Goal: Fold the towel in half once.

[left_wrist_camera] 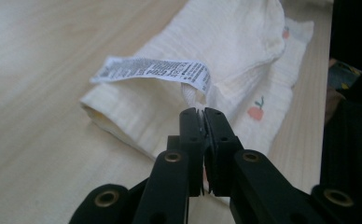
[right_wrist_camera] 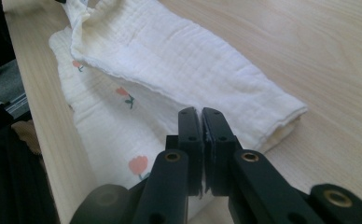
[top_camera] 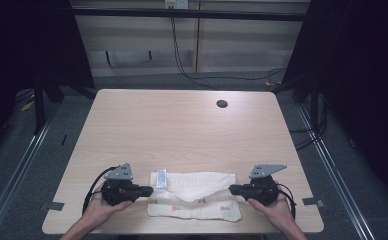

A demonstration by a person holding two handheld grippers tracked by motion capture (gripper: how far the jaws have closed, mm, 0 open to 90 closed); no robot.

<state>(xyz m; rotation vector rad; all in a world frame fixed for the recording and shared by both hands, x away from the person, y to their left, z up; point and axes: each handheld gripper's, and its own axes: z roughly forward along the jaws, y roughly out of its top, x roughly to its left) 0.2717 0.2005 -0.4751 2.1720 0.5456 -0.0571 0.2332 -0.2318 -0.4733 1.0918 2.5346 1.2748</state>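
A cream muslin cloth [top_camera: 197,187] with small pink flower prints lies folded near the table's front edge. A white printed care label [top_camera: 161,179] sticks out at its left end. My left gripper [top_camera: 149,190] is at that end, shut on the cloth's corner just below the label [left_wrist_camera: 156,70]; a bit of white fabric shows between its tips [left_wrist_camera: 201,113]. At the cloth's right end my right gripper [top_camera: 232,189] is shut on the folded top layer [right_wrist_camera: 170,51], tips [right_wrist_camera: 201,112] pressed together. Between the two grippers the top layer's edge sags in the middle.
The light wooden table [top_camera: 182,125] has a round cable hole [top_camera: 222,104] at the back right. The cloth lies close to the front edge. Cables run over the floor behind the table, and dark curtains hang on both sides.
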